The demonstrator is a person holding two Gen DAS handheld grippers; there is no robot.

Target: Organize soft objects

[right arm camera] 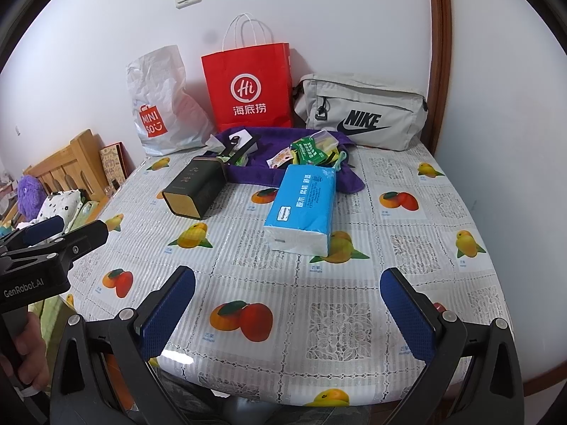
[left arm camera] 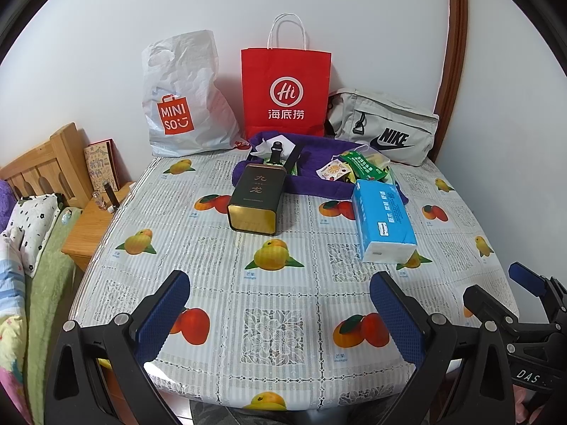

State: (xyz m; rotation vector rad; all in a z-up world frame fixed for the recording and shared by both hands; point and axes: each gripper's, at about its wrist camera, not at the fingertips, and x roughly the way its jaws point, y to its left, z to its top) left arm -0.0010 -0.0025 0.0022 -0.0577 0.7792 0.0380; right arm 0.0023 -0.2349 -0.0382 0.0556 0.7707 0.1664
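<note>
A blue tissue pack [left arm camera: 384, 219] [right arm camera: 304, 209] lies on the fruit-print tablecloth right of centre. Behind it a purple towel [left arm camera: 319, 173] [right arm camera: 255, 173] holds small sachets [left arm camera: 361, 164] [right arm camera: 308, 150] and a white box [left arm camera: 280, 145]. A dark tea tin [left arm camera: 257, 198] [right arm camera: 196, 187] lies on its side, partly on the towel. At the wall stand a white Miniso bag [left arm camera: 184, 106] [right arm camera: 159, 109], a red paper bag [left arm camera: 285, 92] [right arm camera: 248, 92] and a grey Nike pouch [left arm camera: 386, 127] [right arm camera: 361, 113]. My left gripper [left arm camera: 280, 308] and right gripper [right arm camera: 287, 304] are open and empty above the near table edge.
A bed with a wooden headboard [left arm camera: 46, 163] [right arm camera: 67, 163], a spotted pillow [left arm camera: 32, 223] and a nightstand [left arm camera: 92, 226] lies left of the table [left arm camera: 283, 318]. A wooden door frame [left arm camera: 457, 35] stands at the back right. The right gripper shows at the left view's right edge [left arm camera: 524, 304].
</note>
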